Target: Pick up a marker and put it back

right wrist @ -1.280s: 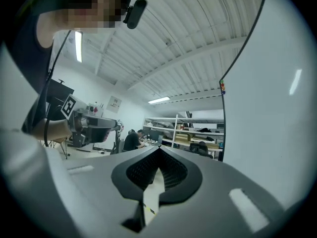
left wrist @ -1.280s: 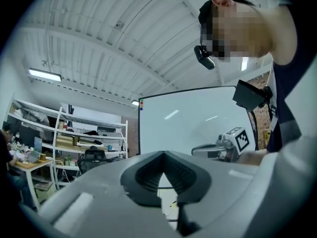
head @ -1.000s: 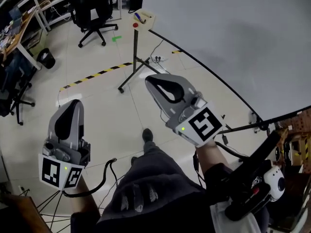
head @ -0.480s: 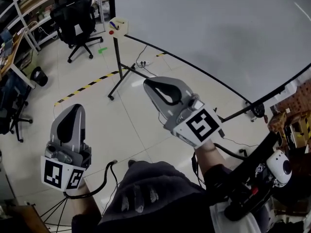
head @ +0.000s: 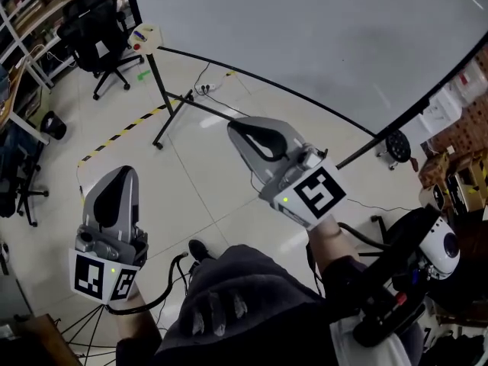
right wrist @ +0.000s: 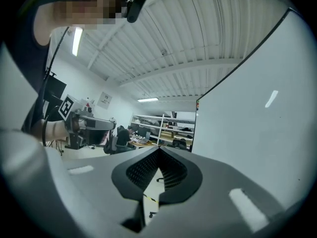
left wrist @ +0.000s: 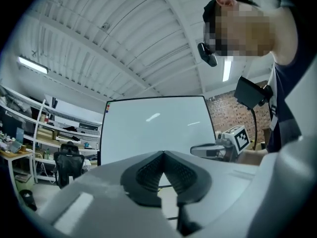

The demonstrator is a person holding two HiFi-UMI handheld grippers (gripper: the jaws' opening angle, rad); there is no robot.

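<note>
In the head view the person held both tools out level over the pale tiled floor (head: pixel 191 181). The left claw (head: pixel 122 171) sat in the lower left of the frame and the right claw (head: pixel 235 126) near the centre. Each claw's own view showed it clenched, the ribbed pads meeting at the tip with nothing between them.

A big whiteboard (head: pixel 320 36) filled the upper right of the head view, and its dark stand legs (head: pixel 171 105) splayed across the floor. At the board's corner, in the upper left of the frame, a small beige tray (head: pixel 149 35) held a blue marker (head: pixel 139 33), with a red spot just below it that was too small to identify. The marker lay well apart from both claws.

A strip of yellow-and-black tape (head: pixel 122 132) ran across the floor left of the stand. A black office chair (head: pixel 90 30) stood near shelving in the upper left corner. The person's dark trousers (head: pixel 244 303) filled the bottom of the frame.
</note>
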